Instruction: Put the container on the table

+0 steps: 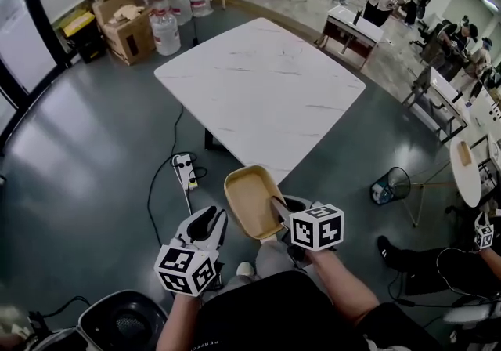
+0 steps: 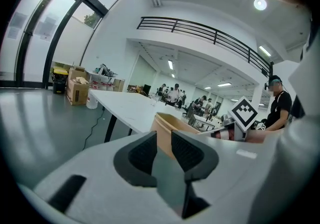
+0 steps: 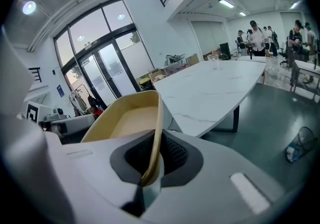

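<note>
Right claw (image 3: 154, 160) pinches container (image 1: 250, 199) by one rim, in air short of tabletop (image 1: 262, 91); left claw (image 1: 205, 226) spread, empty. Risk: thin one-sided grip, so the container probably tilts or slips at set-down.

The right claw (image 3: 150, 160) is clamped on the rim of the tan container (image 3: 131, 118) — white marble bench (image 3: 215, 90) just beyond.

The right tongs (image 1: 278, 207) clamp the rim of the container (image 1: 249, 199), with the bare forearm stretched forward. The left tongs (image 1: 210, 221) hover just left of the container, jaws apart and empty.
</note>
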Tool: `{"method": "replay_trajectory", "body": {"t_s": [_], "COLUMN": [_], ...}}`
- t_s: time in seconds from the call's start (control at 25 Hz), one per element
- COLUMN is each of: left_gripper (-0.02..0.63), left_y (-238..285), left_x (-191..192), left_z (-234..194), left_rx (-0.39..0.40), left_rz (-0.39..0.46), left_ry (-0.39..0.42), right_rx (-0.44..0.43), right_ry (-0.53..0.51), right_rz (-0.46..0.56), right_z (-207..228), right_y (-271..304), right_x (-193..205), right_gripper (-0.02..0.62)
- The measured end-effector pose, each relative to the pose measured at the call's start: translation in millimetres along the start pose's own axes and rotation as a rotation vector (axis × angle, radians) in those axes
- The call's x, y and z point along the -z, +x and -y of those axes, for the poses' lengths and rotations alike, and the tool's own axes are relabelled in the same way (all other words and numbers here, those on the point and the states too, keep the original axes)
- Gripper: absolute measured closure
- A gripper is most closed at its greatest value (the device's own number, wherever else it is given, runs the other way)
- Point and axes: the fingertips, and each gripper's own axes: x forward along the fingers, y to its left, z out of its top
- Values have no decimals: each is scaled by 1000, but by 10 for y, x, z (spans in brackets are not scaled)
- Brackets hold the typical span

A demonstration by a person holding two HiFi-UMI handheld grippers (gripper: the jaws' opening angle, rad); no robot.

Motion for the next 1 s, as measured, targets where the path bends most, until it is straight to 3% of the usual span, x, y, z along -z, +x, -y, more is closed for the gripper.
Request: {"method": "replay_trajectory", "body": {"t_s": [0.32, 1.0], "left_gripper": [500, 497], "left_y": [366, 1769], "left_x": [-161, -718], "left_z": [-69, -382], "left_rx": [17, -13], "left_rz": [-10, -15], "left_ry": [0, -40], "right_rx": [-1, -11], "right_ry": [-1, 4], "right_rz": [9, -24], "right_z": [191, 1255], "right_y": [213, 781], "right_x": [-277, -1176], "right_gripper": [583, 583]}}
